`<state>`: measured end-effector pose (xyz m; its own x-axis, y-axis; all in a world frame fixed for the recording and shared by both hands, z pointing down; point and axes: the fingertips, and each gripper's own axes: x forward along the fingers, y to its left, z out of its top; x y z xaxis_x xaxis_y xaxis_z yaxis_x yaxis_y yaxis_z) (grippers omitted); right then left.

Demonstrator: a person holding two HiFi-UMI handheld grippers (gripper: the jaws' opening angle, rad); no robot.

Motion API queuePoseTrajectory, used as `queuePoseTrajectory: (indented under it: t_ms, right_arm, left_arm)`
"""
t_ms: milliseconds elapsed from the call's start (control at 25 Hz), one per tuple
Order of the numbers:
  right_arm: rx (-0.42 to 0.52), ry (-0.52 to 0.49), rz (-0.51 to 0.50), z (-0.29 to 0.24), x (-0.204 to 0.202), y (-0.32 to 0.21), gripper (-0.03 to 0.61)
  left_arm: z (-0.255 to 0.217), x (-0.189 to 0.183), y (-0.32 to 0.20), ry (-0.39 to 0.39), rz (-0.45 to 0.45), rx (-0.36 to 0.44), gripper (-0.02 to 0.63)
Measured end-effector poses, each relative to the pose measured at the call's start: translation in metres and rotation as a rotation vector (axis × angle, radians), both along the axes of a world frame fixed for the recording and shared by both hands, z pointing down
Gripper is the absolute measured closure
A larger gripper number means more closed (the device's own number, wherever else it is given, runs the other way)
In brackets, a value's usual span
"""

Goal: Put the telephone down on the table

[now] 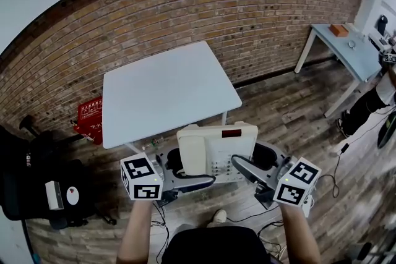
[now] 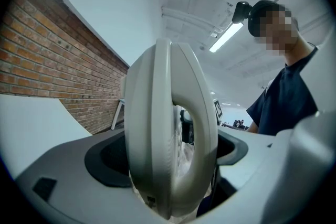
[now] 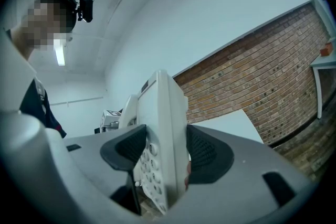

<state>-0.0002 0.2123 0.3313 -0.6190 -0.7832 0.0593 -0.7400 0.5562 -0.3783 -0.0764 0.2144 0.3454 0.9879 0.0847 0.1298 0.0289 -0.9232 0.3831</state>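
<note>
The telephone hangs in the air near the person, short of the white counter; the left gripper clamps wide across its handset side, the right gripper its keypad edge, likely to keep it level.

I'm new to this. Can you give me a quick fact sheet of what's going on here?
Thing held: white desk telephone, handset on its cradle
Left gripper: shut on the handset side
Right gripper: shut on the keypad side
Table: white, ahead of the person
Telephone's place: in the air before the table's near edge, not set down
Backdrop: brick wall
</note>
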Motion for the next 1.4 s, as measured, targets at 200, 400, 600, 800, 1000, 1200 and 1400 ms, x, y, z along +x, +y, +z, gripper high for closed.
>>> queuePoseTrajectory:
  t_ms: [200,400,600,800,1000,1200,1400]
  right_arm:
    - [0.001,-0.003,-0.001,0.000,0.006,0.001,0.332]
    - [-0.005,-0.005,-0.015,0.000,0.016,-0.005,0.333]
    - [0.001,-0.016,-0.024,0.002,0.016,-0.007,0.332]
    - [0.010,-0.024,-0.032,0.004,0.015,-0.014,0.333]
    - [0.017,-0.022,-0.029,0.010,0.017,-0.027,0.333]
    - [0.011,-0.012,-0.020,0.011,0.021,-0.057,0.333]
    - [-0.011,-0.017,0.002,0.006,0.026,-0.097,0.333]
  left_arm:
    - [-0.001,0.006,0.001,-0.002,-0.002,0.003,0.166]
    - [-0.002,0.017,-0.003,-0.009,-0.010,-0.001,0.166]
    - [0.001,0.016,-0.005,-0.020,-0.028,-0.002,0.165]
    - [0.002,0.015,-0.012,-0.025,-0.042,0.010,0.165]
    - [0.008,0.018,-0.025,-0.020,-0.036,0.016,0.165]
    - [0.011,0.021,-0.055,-0.012,-0.027,0.004,0.164]
    - [0.004,0.026,-0.096,-0.014,-0.005,-0.009,0.165]
